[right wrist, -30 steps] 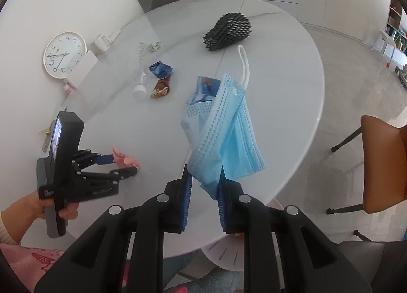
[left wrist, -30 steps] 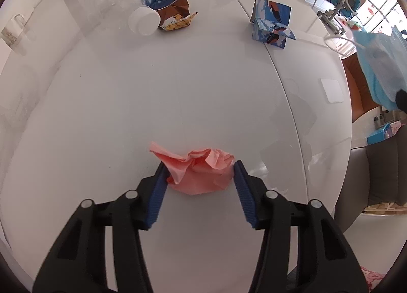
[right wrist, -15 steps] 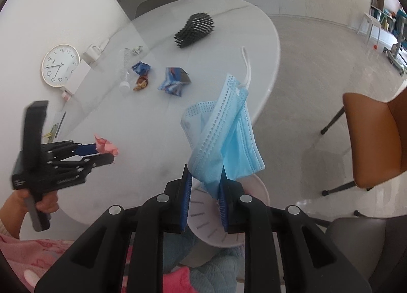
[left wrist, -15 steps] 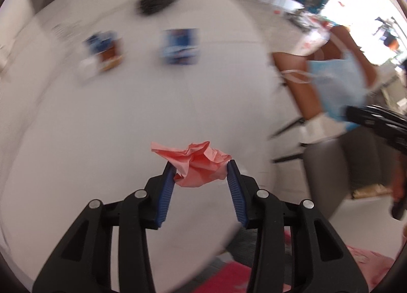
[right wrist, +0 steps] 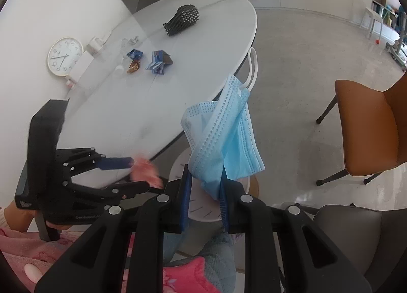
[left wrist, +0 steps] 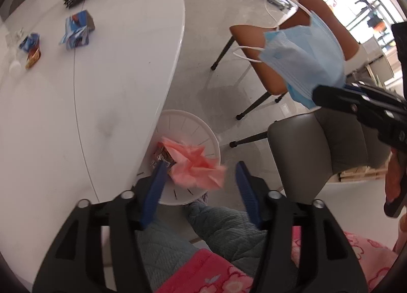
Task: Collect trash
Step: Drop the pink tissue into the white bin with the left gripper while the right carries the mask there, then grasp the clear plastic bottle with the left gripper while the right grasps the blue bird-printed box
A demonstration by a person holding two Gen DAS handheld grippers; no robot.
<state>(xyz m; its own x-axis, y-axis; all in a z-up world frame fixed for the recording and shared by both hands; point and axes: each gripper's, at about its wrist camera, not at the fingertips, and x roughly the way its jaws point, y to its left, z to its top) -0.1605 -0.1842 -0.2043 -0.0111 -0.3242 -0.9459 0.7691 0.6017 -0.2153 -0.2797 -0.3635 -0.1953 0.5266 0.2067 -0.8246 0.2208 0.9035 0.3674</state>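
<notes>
Beside a white oval table [right wrist: 157,104], the left gripper [left wrist: 201,178] is opening, the pink tissue [left wrist: 197,165] loose between its pads over a white bin [left wrist: 189,125]; the right gripper [right wrist: 204,197] pinches a blue face mask [right wrist: 223,140]. A wall clock [right wrist: 64,56] hangs behind; no writing is legible.

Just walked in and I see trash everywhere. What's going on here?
A person is clearing trash with two handheld tongs. The left tongs are opening over the white bin beside the table, and the pink crumpled paper is dropping free. The right tongs pinch a blue face mask above that bin. Wrappers wait on the table.
</notes>
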